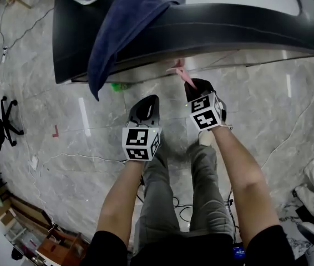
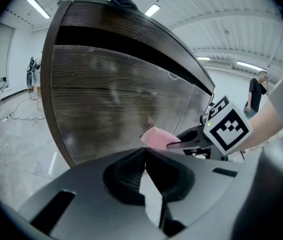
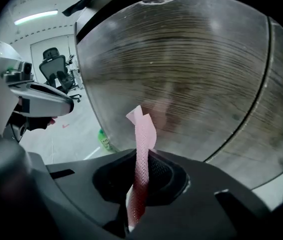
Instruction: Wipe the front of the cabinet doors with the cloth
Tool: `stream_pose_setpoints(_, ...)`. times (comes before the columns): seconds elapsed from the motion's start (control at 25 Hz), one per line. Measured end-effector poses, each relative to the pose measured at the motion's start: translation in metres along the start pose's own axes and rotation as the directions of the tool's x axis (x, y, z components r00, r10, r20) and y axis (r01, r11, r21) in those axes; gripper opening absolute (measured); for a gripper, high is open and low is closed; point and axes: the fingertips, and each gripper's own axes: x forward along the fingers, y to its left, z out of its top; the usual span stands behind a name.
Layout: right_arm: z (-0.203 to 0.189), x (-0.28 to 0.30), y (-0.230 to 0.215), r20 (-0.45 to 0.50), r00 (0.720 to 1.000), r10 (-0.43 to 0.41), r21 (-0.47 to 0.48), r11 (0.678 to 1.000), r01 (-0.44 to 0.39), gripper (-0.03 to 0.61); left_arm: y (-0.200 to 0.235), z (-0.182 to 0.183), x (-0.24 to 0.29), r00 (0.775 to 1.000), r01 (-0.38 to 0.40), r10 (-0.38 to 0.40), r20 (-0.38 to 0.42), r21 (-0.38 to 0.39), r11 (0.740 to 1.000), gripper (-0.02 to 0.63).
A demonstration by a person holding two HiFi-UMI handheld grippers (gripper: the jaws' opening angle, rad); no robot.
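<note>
1. Two grippers showed below a long cabinet. Seen steeply from above, its door fronts (image 1: 229, 60) shrank to a thin pale strip under the overhanging dark top (image 1: 229, 21).
2. At the far left an office chair (image 1: 4, 121) stood on the marble floor (image 1: 62, 93), well apart from the cabinet, partly cut off by the picture's edge.
3. A blue towel (image 1: 118, 32) hung over the top's left part, with one corner hanging down past the front edge and hiding that part of the top's front edge.
4. A green bottle (image 1: 118, 86) lay on the floor at the cabinet's base, mostly hidden under the overhang, so its shape was hard to make out.
5. The left gripper (image 1: 148, 105) was held back from the doors. In its own view the jaws sat pressed together with nothing between them, pointing at the wood grain.
6. The pink cloth (image 1: 181, 72) stuck out beyond the right gripper (image 1: 197, 90), whose jaws were clamped on its lower part. Its free end curled close to the door front, but whether it touched could not be told.
7. The doors sat closed, so nothing inside showed. A dark seam (image 3: 266, 84) ran down the front to the right of the cloth.
8. Bare floor lay open left of the person's legs, and thin cables trailed across it.
</note>
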Motion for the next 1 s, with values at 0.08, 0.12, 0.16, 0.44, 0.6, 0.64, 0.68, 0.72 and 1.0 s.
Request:
stream_pose_setpoints(0.08, -0.007, -0.007, -0.016, -0.002, 1.000, -0.018, 0.009, 1.000, 0.018, 0.041, -0.010, 0.001, 0.007, 1.000, 0.009, -0.008, -0.007, 0.010, 1.000, 0.009)
stream_pose_setpoints(0.12, -0.010, -0.010, -0.023, -0.001, 1.000, -0.026, 0.016, 1.000, 0.026, 0.041, -0.015, 0.002, 0.011, 1.000, 0.013, -0.012, -0.012, 0.016, 1.000, 0.010)
stream_pose_setpoints(0.16, -0.013, -0.014, -0.031, 0.000, 0.999, -0.034, 0.027, 0.999, 0.034, 0.041, -0.021, 0.003, 0.015, 1.000, 0.017, -0.016, -0.017, 0.022, 1.000, 0.009)
stream_pose_setpoints(0.44, -0.033, -0.028, -0.072, -0.001, 0.997, -0.072, 0.135, 0.988, 0.071, 0.041, -0.059, 0.014, 0.044, 0.998, 0.058, -0.057, -0.024, 0.031, 0.998, 0.010)
stream_pose_setpoints(0.6, -0.045, -0.035, -0.084, -0.002, 0.997, -0.082, 0.176, 0.981, 0.081, 0.041, -0.079, 0.016, 0.056, 0.996, 0.080, -0.079, -0.027, 0.033, 0.996, 0.010)
stream_pose_setpoints(0.64, -0.047, -0.037, -0.087, -0.002, 0.996, -0.085, 0.193, 0.978, 0.084, 0.041, -0.082, 0.017, 0.058, 0.996, 0.084, -0.083, -0.030, 0.026, 0.996, 0.010)
stream_pose_setpoints(0.68, -0.048, -0.038, -0.090, -0.001, 0.996, -0.087, 0.205, 0.975, 0.085, 0.041, -0.085, 0.018, 0.061, 0.996, 0.087, -0.086, -0.031, 0.019, 0.996, 0.011)
stream_pose_setpoints(0.72, -0.049, -0.040, -0.091, 0.001, 0.996, -0.088, 0.211, 0.974, 0.085, 0.041, -0.087, 0.018, 0.062, 0.996, 0.089, -0.088, -0.032, 0.015, 0.996, 0.010)
stream_pose_setpoints(1.0, -0.054, -0.055, -0.087, 0.027, 0.998, -0.057, 0.238, 0.970, 0.049, 0.041, -0.105, 0.022, 0.064, 0.992, 0.119, -0.118, -0.043, 0.019, 0.993, 0.011)
